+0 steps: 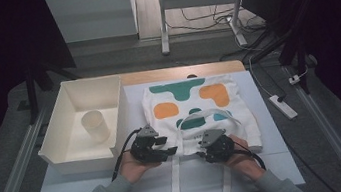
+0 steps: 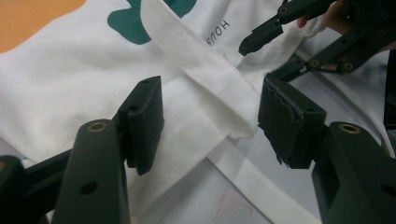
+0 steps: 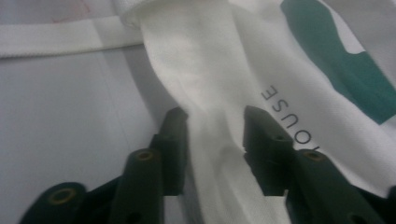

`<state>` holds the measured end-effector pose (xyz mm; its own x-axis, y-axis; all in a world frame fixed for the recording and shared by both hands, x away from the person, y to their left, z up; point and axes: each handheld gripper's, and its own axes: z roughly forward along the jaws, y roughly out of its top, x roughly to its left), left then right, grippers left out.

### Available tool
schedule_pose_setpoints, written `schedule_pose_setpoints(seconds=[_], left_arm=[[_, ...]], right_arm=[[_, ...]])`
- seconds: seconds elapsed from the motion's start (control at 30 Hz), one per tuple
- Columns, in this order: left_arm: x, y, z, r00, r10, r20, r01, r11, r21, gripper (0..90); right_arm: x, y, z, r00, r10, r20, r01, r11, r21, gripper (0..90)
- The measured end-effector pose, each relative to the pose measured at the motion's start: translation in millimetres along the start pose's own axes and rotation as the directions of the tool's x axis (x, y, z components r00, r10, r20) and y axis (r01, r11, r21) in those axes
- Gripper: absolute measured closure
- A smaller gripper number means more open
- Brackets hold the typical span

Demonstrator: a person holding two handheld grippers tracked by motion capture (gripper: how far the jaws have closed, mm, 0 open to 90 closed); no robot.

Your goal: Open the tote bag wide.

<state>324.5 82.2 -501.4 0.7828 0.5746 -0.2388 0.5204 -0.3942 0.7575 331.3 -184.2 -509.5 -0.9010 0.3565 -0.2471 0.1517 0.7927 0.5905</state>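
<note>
A: Where is the tote bag (image 1: pixel 195 107) found?

B: It is laid flat on the pale mat (image 1: pixel 71 191), printed side up with teal and orange shapes, just beside the white bin (image 1: pixel 66 156). Its near hem is faced toward the person, and the handles (image 1: pixel 178 185) are trailed off the near edge of the table.

A: What is being done at that hem?

B: A bunched fold of cloth is pinched by the right gripper (image 3: pixel 215 116); in the right gripper view, fabric is seen pressed between both pads. The hem appears to be lifted there so that the mouth of the bag can be parted.

A: And the other hand?

B: The left gripper (image 2: pixel 210 116) is held with its jaws well apart, a handle strap (image 2: pixel 196 60) and the hem lying between them untouched. It is judged to be set there ready for the opposite layer to be taken.

A: Why is the bin kept so close?

B: A white cup (image 1: pixel 95 125) is stood upright inside it, perhaps meant to be packed.

A: What is known of the surroundings?

B: The mat is spread over a wooden tabletop (image 1: pixel 180 72). Beyond it, a dim room is made out, with desk legs (image 1: pixel 163 21), tangled cables and a power strip (image 1: pixel 283 106) on the grey floor.
</note>
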Motion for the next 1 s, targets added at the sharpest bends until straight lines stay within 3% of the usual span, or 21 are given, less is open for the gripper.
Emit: schedule_pose_setpoints(seconds=[0.27, 0.37, 0.47, 0.53, 0.7, 0.8, 1.0], left_arm=[[-1.2, -1.5, 0.2, 1.0000, 0.002, -0.001, -0.002, 1.0000, 0.004, 40.5], [-3.4, -2.1, -1.8, 0.9999, 0.011, -0.002, -0.011, 0.9999, -0.006, 40.7], [-6.9, -1.8, -5.3, 0.9997, 0.022, 0.006, -0.022, 0.9996, -0.019, 41.3], [-9.6, -1.4, -7.5, 0.9995, 0.027, 0.014, -0.027, 0.9991, -0.033, 42.7], [-18.2, -0.5, -9.2, 0.9979, 0.063, 0.014, -0.062, 0.9969, -0.048, 43.4], [-25.6, 0.6, -8.0, 0.9945, 0.105, 0.006, -0.104, 0.9936, -0.044, 43.4], [-31.3, 3.2, 1.6, 0.9918, 0.127, 0.018, -0.126, 0.9918, -0.018, 42.4]], right_arm=[[-6.8, 0.6, -0.1, 0.9990, 0.044, 0.005, -0.044, 0.999, 0.000, 86.7], [-8.3, 2.7, -1.9, 0.9990, 0.043, 0.015, -0.043, 0.999, -0.004, 87.3], [-14.4, 4.6, -6.7, 0.9962, 0.086, 0.012, -0.086, 0.995, -0.040, 87.5], [-23.0, 7.4, -14.0, 0.9902, 0.139, 0.009, -0.138, 0.987, -0.086, 87.6], [-31.5, 11.1, -19.5, 0.9842, 0.170, 0.048, -0.163, 0.979, -0.124, 87.5], [-37.0, 12.0, -18.0, 0.9819, 0.184, 0.045, -0.177, 0.976, -0.130, 87.5], [-50.9, 15.2, -15.9, 0.9753, 0.217, 0.039, -0.209, 0.966, -0.150, 87.5]])
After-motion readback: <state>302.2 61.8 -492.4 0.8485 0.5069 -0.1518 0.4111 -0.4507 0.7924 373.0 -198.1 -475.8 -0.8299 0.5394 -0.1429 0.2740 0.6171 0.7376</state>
